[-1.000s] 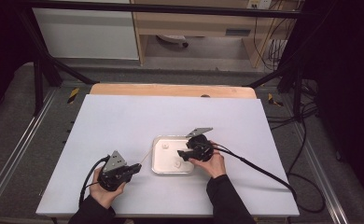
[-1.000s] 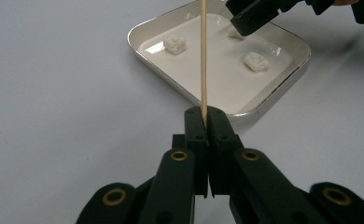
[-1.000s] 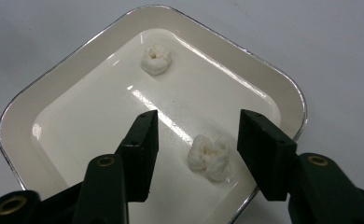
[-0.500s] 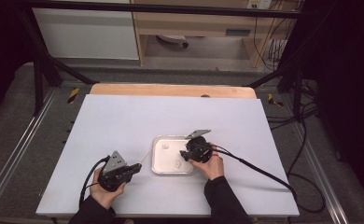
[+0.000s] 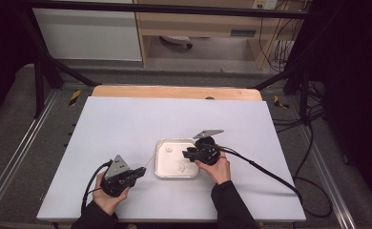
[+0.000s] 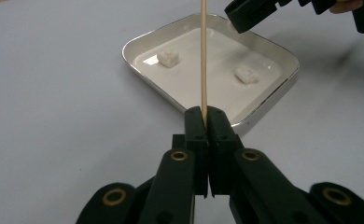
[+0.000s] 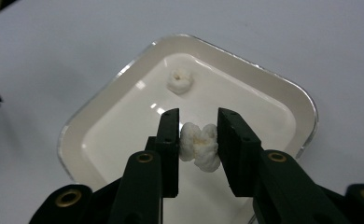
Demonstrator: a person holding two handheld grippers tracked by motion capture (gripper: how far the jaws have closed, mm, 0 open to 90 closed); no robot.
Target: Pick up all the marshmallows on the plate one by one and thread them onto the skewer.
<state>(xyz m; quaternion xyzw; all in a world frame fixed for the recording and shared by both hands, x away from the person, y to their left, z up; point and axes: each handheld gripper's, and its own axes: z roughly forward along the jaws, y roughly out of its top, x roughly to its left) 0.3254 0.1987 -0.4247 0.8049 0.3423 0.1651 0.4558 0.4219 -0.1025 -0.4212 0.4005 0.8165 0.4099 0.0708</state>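
Observation:
A white square tray (image 5: 161, 174) sits on the table in front of me. My left gripper (image 5: 142, 171) is shut on a thin wooden skewer (image 6: 202, 56) that slants up over the tray (image 6: 273, 100). Two white puffed pieces (image 6: 167, 57) lie on the tray floor in the left gripper view. Over the tray's right side my right gripper (image 5: 188, 153) has just been closing. Its jaws now touch both sides of another white puffed piece (image 7: 199, 148). A further piece (image 7: 180, 80) lies beyond it on the tray (image 7: 306, 100).
The white table top (image 5: 127, 124) extends wide around the tray, with a wooden strip (image 5: 174, 91) along its far edge. Black cables (image 5: 265, 171) trail from both grippers toward the front and right. A dark metal frame (image 5: 41, 76) borders the table.

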